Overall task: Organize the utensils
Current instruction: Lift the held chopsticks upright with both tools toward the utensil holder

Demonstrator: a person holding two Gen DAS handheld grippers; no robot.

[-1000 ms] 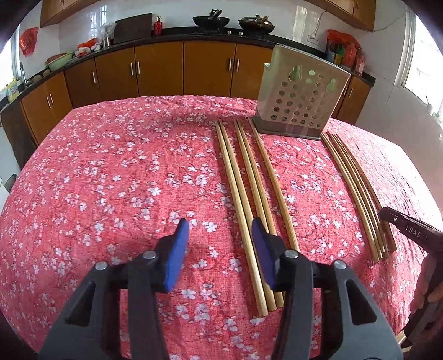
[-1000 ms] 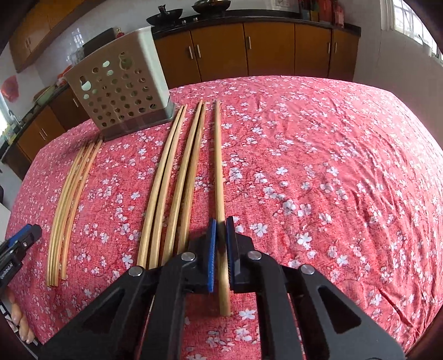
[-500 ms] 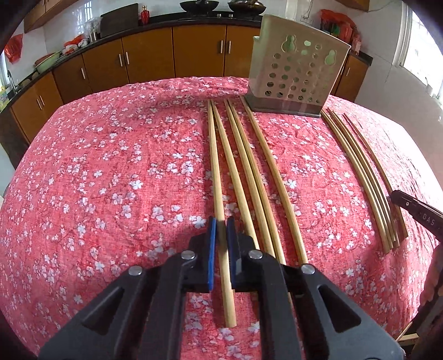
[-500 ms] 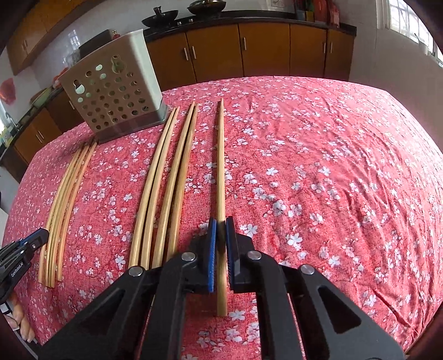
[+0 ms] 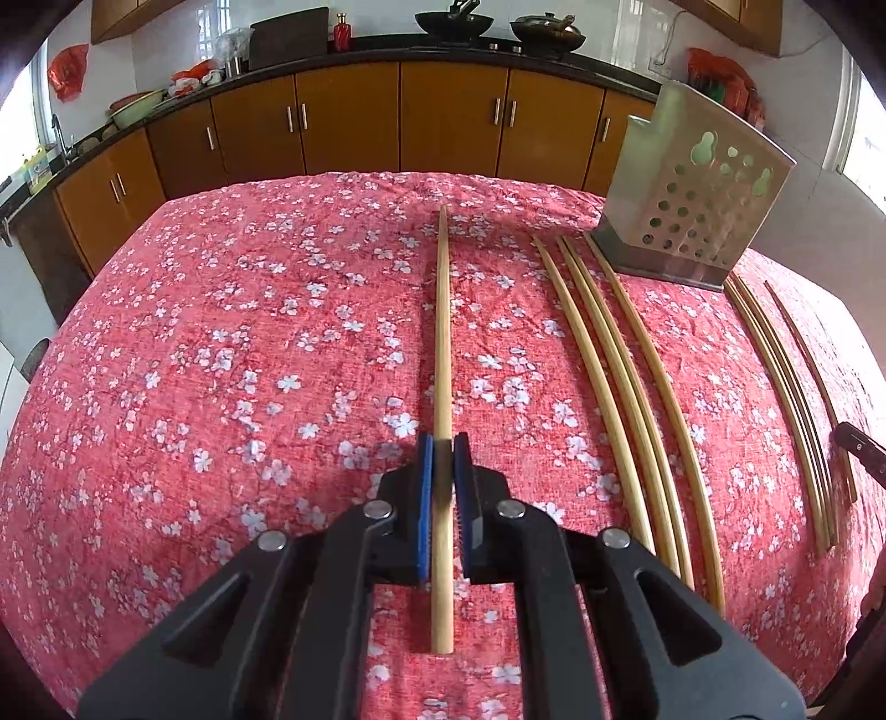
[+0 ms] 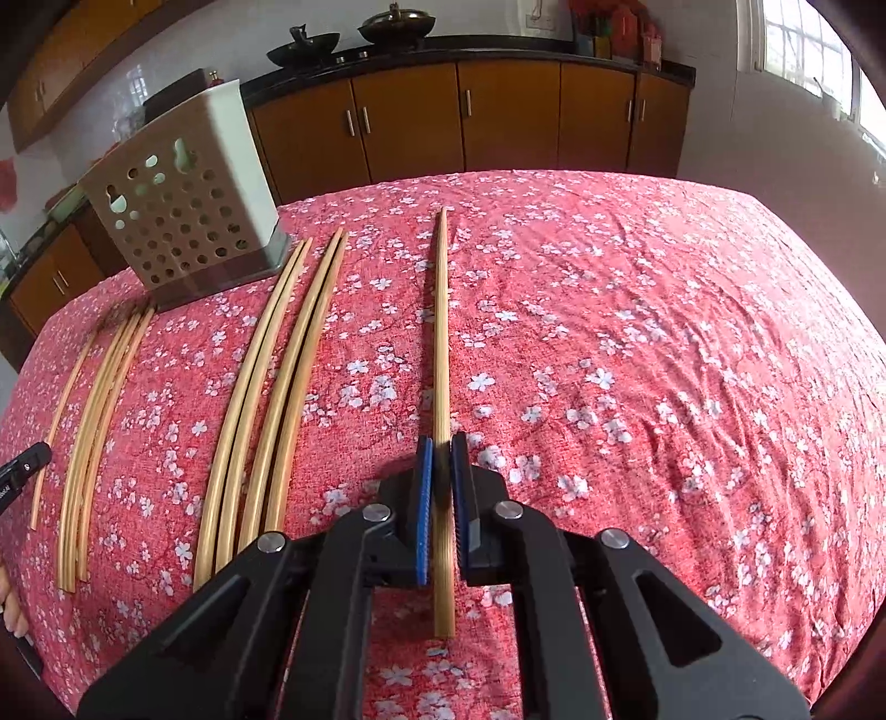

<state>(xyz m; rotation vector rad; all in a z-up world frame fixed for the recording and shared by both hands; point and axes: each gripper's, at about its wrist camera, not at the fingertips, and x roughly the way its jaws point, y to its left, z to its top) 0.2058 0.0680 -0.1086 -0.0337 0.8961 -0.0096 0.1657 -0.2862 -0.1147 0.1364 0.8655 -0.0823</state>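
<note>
My left gripper (image 5: 442, 448) is shut on a long bamboo chopstick (image 5: 442, 332) and holds it above the red floral tablecloth (image 5: 249, 360), apart from three chopsticks (image 5: 620, 387) lying to its right. My right gripper (image 6: 442, 448) is shut on another bamboo chopstick (image 6: 441, 332), with several chopsticks (image 6: 277, 399) lying on the cloth to its left. A perforated metal utensil holder (image 5: 698, 199) stands at the back of the table; it also shows in the right wrist view (image 6: 188, 221). A bundle of thinner chopsticks (image 5: 786, 387) lies beyond it.
The thin bundle also shows at the left in the right wrist view (image 6: 94, 432). Brown kitchen cabinets (image 5: 354, 116) and a counter with woks (image 5: 454, 22) run behind the table. The other gripper's tip shows at the frame edge (image 5: 858, 448).
My left gripper has lifted its chopstick and carried it left, away from the group. My right gripper has raised its chopstick and shifted it right, away from the others.
</note>
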